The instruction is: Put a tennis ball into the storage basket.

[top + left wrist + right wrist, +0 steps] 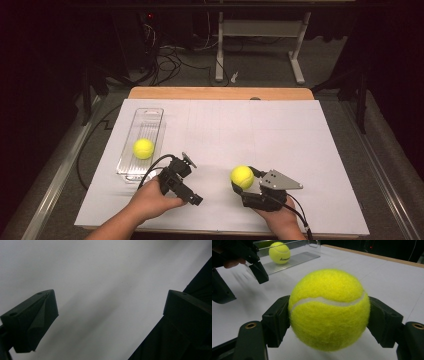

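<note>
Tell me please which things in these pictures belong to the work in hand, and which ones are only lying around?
Belonging to the work:
- yellow felt tennis ball clamped in the right gripper
- second yellow tennis ball, lying in the tray
- clear plastic oblong tray
- left gripper, open, holding nothing

Only lying around:
- white desk frame on the floor behind
- black cables on the floor

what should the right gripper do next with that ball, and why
Probably carry it left toward the clear tray. The right gripper is shut on a tennis ball, one ball already lies in that tray, and the left gripper, jaws open, holds nothing.
</note>
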`<state>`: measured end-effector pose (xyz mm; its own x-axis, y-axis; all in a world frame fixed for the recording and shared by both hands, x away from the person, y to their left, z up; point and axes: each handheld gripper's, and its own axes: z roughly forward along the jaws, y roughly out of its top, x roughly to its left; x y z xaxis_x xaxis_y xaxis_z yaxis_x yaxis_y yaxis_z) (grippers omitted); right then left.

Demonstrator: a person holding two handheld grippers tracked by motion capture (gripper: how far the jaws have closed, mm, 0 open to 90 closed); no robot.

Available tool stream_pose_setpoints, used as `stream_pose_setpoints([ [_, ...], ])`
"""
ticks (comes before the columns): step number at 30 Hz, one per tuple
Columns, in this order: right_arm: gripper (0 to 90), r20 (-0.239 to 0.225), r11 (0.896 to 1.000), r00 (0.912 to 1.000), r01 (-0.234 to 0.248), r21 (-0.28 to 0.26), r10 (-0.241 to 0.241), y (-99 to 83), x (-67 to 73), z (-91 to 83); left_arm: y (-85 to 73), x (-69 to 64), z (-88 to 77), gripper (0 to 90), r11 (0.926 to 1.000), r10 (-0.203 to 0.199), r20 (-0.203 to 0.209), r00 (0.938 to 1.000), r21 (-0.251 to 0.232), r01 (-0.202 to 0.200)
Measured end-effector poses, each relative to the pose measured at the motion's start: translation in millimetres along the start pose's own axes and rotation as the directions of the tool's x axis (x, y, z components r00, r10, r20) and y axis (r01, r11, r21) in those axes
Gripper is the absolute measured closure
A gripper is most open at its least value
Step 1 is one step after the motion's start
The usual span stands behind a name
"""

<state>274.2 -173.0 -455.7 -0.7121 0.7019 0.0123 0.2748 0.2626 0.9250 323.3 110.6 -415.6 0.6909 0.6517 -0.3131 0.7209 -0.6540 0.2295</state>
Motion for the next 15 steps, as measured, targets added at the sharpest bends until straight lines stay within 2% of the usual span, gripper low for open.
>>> stream_pose_setpoints([
  [3, 27.5, -0.001, 1.0, 1.0, 0.004, 0.002, -0.004, -0.2, -0.2, 1.1, 2.9, -0.5, -1.7, 0.7, 0.9999, 0.0, -0.011, 0.9999, 0.015, 0.0],
  [5, 27.5, -0.002, 1.0, 1.0, 0.005, 0.003, -0.005, -0.1, 0.2, 1.6, 4.6, 0.4, -2.4, 0.7, 0.9997, -0.005, 0.0, 1.0, 0.023, 0.005],
  [15, 27.5, -0.006, 1.0, 1.0, 0.001, 0.003, -0.001, 0.4, 1.5, 2.2, 12.5, 6.5, -11.2, 0.7, 0.9977, -0.032, 0.0, 0.9995, 0.059, 0.032],
])
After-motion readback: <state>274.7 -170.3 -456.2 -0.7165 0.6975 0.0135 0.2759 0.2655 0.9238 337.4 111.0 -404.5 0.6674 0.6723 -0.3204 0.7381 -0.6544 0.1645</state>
